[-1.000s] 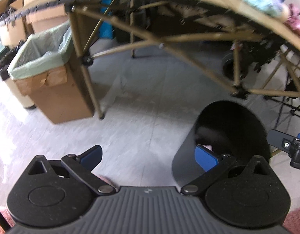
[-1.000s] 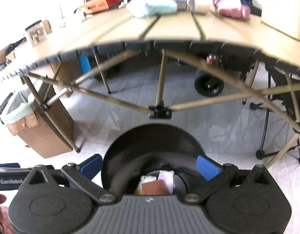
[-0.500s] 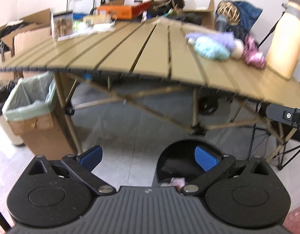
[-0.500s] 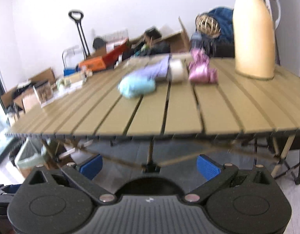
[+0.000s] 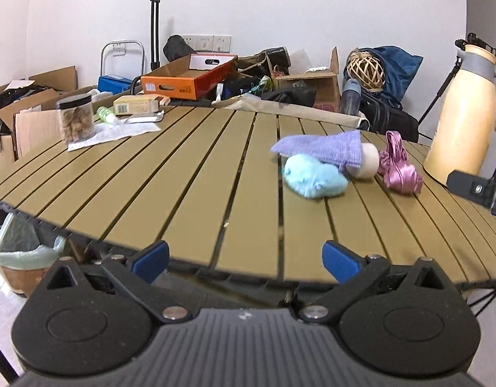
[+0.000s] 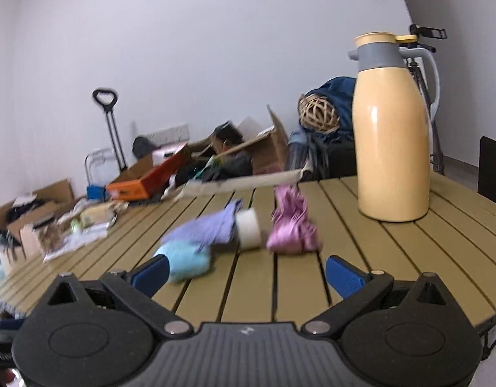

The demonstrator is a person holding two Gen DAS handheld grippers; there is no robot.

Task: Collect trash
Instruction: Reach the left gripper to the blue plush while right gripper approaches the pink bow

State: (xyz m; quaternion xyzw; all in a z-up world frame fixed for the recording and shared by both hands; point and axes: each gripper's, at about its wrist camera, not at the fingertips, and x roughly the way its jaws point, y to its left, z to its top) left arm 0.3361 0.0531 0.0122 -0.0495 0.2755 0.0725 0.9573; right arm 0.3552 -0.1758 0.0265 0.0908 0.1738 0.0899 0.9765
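Observation:
On the slatted tan table [image 5: 189, 193] lie a light blue crumpled wad [image 5: 314, 176], a purple cloth [image 5: 322, 148], a cream tape roll [image 5: 365, 161] and a pink ribbon bundle [image 5: 399, 169]. The right wrist view shows the same blue wad [image 6: 189, 259], purple cloth [image 6: 206, 229], tape roll [image 6: 249, 229] and pink bundle [image 6: 291, 225]. My left gripper [image 5: 244, 259] is open and empty at the table's near edge. Over the near slats my right gripper [image 6: 246, 274] is open and empty, short of the items.
A tall cream thermos jug [image 6: 391, 135] stands at the table's right. A jar [image 5: 75, 117], papers and small boxes sit at the far left. A lined cardboard bin [image 5: 22, 248] stands on the floor at left. Boxes and bags crowd the back wall.
Both grippers have risen from under the table, above the black bin on the floor, to tabletop height. The bin has dropped out of view and the table items now lie ahead.

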